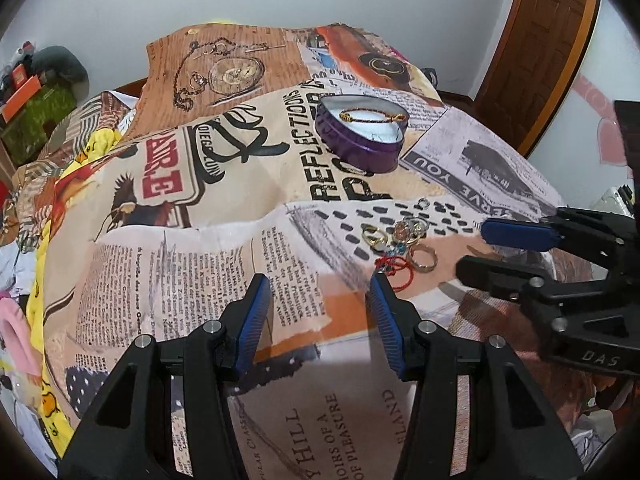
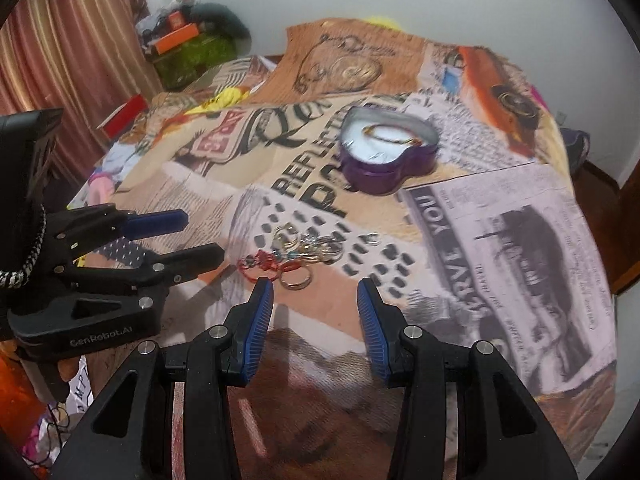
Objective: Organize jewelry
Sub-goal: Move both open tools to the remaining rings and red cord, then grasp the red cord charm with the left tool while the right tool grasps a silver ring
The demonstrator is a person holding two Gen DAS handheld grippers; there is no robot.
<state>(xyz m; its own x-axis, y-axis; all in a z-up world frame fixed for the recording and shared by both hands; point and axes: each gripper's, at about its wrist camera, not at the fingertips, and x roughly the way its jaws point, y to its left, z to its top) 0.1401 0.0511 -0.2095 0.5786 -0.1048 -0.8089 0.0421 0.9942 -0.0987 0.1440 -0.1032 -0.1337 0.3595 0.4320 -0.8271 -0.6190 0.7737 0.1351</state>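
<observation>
The left hand-held gripper is partly open and holds nothing, the little pile of rings and a red string bracelet lies near the purple heart-shaped tin on the newspaper-print cloth, and the right hand-held gripper is partly open and empty too.

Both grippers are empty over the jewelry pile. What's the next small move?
Probably ease the right gripper forward onto the gold ring just ahead of its open jaws. It lies nearest, at the pile's edge, and the purple heart tin already holds a bracelet.
</observation>
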